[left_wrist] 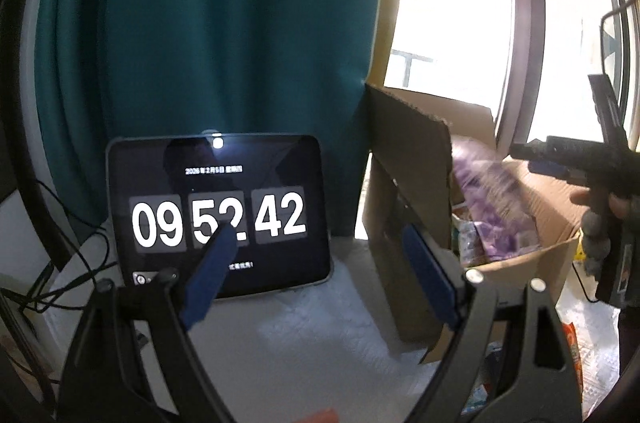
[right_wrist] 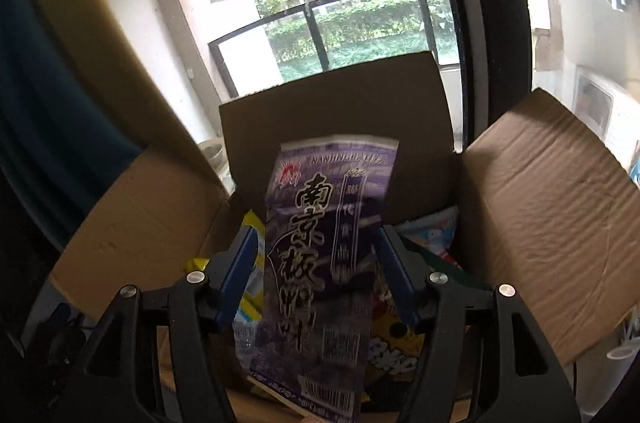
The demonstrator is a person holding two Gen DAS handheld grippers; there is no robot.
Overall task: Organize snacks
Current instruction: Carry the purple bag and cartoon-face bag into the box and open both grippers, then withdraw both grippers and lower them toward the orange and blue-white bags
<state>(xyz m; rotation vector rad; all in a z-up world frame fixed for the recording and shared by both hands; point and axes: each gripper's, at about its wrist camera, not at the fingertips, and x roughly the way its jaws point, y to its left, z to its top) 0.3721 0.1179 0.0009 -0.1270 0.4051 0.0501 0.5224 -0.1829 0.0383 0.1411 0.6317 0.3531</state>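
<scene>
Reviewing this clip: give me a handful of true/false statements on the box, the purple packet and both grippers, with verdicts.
1. The right gripper is clamped on the purple packet. False: its jaws stand apart, with gaps on both sides of the packet.
2. The cardboard box has its flaps open. True.
3. The box holds nothing but the purple packet. False: other snack packets lie inside.
4. The left gripper is open and holds nothing. True.
5. The tablet lies flat, screen off. False: it stands upright against the teal curtain, showing a clock.
</scene>
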